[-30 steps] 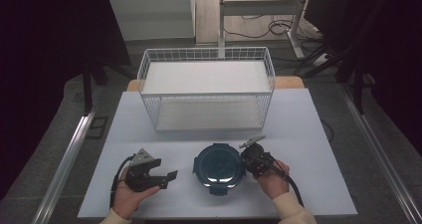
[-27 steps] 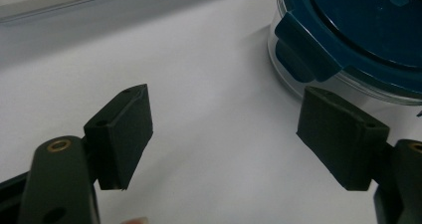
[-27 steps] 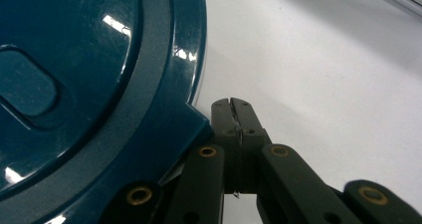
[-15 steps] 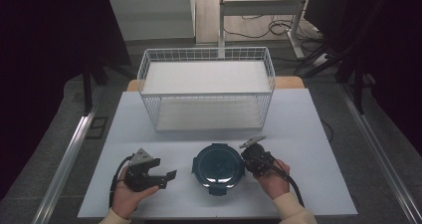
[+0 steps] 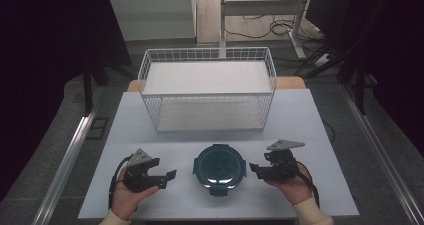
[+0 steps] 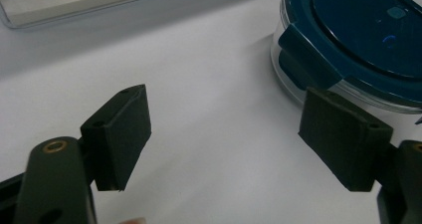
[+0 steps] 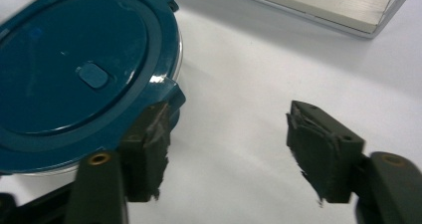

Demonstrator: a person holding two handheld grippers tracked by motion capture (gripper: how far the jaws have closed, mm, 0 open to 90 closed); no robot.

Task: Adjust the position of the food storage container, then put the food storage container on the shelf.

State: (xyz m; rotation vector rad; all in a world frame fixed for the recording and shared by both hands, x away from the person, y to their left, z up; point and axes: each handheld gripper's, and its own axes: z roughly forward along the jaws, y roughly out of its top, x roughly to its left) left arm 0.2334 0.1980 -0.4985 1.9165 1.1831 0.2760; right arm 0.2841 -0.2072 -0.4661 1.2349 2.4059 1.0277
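At the left of the high view, the left gripper (image 5: pixel 167 177) rests in the person's left hand (image 5: pixel 127 197) near the front edge of the white table (image 5: pixel 310 120). Its jaws point toward the middle of the table and stand spread with nothing between them; they have just been opening a little further. In the left gripper view the two black pads (image 6: pixel 122 134) are well apart over bare tabletop, and the round container (image 6: pixel 353 40) lies just beyond the pad on that view's right side, not touching it as far as can be told.

In the middle, the container (image 5: pixel 218 166) sits flat on the table between the two grippers, near the front edge. It has a clear body and a dark blue lid (image 7: pixel 74 74) with clip tabs around the rim.

Behind it, toward the far side of the table, stands a white wire basket (image 5: pixel 207 92), well apart from the container.

At the right, the right gripper (image 5: pixel 256 169) is held in the person's right hand (image 5: pixel 292 182), jaws aimed at the container. Its jaws have just been opening and now stand spread, empty. In the right gripper view one pad (image 7: pixel 149 144) is just beside a lid tab; whether it touches the tab is hard to tell from this angle.
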